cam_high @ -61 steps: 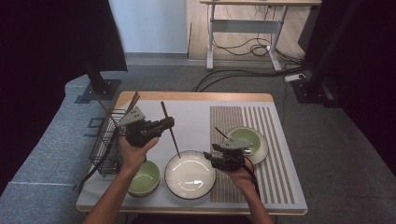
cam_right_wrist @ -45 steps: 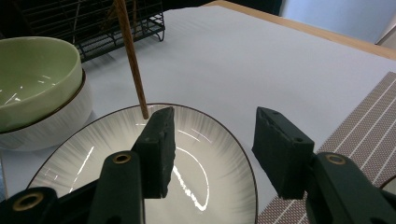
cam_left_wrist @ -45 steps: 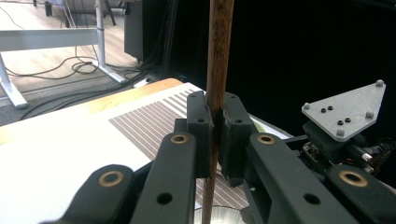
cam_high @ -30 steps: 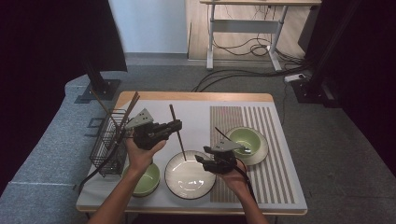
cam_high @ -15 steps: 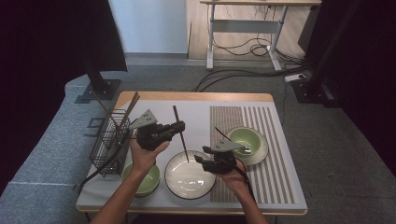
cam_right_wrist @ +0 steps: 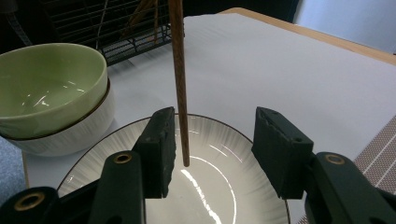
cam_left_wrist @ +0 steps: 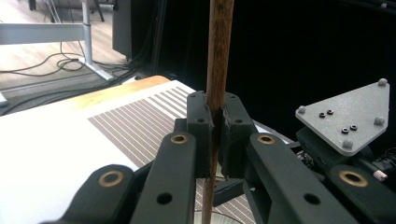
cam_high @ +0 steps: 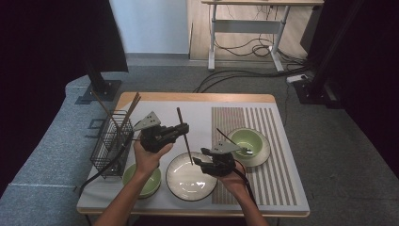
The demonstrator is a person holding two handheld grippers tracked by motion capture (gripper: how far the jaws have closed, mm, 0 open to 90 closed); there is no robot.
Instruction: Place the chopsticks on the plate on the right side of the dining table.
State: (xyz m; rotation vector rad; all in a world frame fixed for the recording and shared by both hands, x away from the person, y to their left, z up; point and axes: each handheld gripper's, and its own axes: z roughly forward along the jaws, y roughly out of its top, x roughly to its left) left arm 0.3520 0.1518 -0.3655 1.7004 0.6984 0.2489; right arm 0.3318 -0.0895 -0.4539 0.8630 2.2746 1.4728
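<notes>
The left tongs [cam_high: 181, 129] are clenched on a thin dark-brown wooden chopstick [cam_high: 185, 136], held upright. Its lower end hangs between the released jaws of the right tongs [cam_high: 203, 162], over the white ribbed ceramic plate [cam_high: 181, 186] on the desk [cam_high: 197, 97]. The chopstick's top is cut off in both gripper views.
</notes>
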